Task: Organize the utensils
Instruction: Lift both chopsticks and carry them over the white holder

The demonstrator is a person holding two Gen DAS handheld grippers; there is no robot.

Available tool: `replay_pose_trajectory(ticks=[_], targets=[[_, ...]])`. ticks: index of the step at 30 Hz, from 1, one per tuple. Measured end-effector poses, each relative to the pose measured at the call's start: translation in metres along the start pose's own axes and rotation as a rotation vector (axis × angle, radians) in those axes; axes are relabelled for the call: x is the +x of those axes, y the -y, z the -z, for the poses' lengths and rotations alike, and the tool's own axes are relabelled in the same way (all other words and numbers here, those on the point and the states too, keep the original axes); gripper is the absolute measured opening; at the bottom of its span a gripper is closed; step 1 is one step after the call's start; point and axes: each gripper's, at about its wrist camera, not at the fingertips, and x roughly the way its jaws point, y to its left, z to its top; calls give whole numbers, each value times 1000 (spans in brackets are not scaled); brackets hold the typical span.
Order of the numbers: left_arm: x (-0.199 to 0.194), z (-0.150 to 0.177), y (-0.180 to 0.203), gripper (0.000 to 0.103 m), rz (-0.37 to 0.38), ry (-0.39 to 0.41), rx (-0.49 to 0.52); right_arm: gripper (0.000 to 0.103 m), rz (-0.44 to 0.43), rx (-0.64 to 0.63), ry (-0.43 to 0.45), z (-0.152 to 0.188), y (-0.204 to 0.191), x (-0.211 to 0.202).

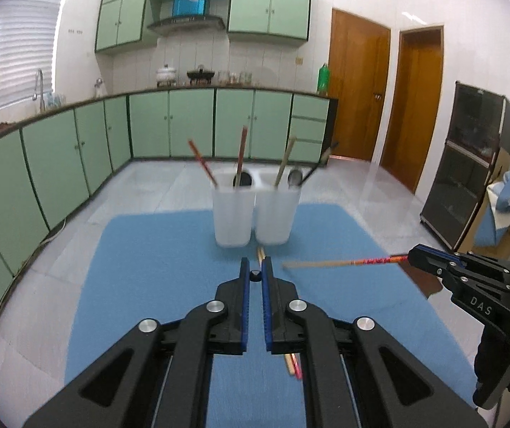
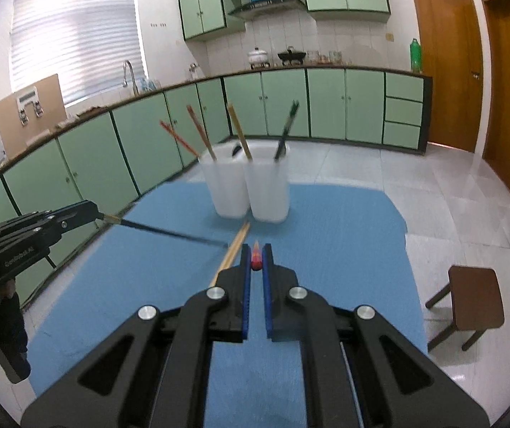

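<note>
Two white plastic cups (image 1: 233,214) (image 1: 276,212) stand side by side on a blue mat (image 1: 155,285), holding several chopsticks and spoons. My left gripper (image 1: 256,274) is shut on a black chopstick (image 2: 172,232), seen end-on in its own view and sticking out sideways in the right wrist view. My right gripper (image 2: 256,262) is shut on a red-ended wooden chopstick (image 1: 340,263), which points left over the mat. Both grippers hover above the mat in front of the cups (image 2: 247,189). More wooden chopsticks (image 2: 233,249) lie on the mat below.
The mat covers a table (image 1: 33,314) in a kitchen with green cabinets (image 1: 76,157). A brown stool (image 2: 469,303) stands to the right of the table. A dark cabinet (image 1: 469,164) stands at the right wall.
</note>
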Motion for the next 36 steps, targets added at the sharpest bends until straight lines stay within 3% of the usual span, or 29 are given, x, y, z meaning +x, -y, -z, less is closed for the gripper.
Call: replay_pose_trajectory(ticks=[17, 29, 36], targets=[[1, -61, -3, 6, 41, 86, 41, 5, -101, -45, 33, -106, -1, -8], [-18, -159, -14, 6, -1, 274, 71, 5, -68, -101, 160, -209, 1, -14], [-1, -212, -10, 6, -23, 351, 86, 5, -29, -109, 195, -246, 8, 12]])
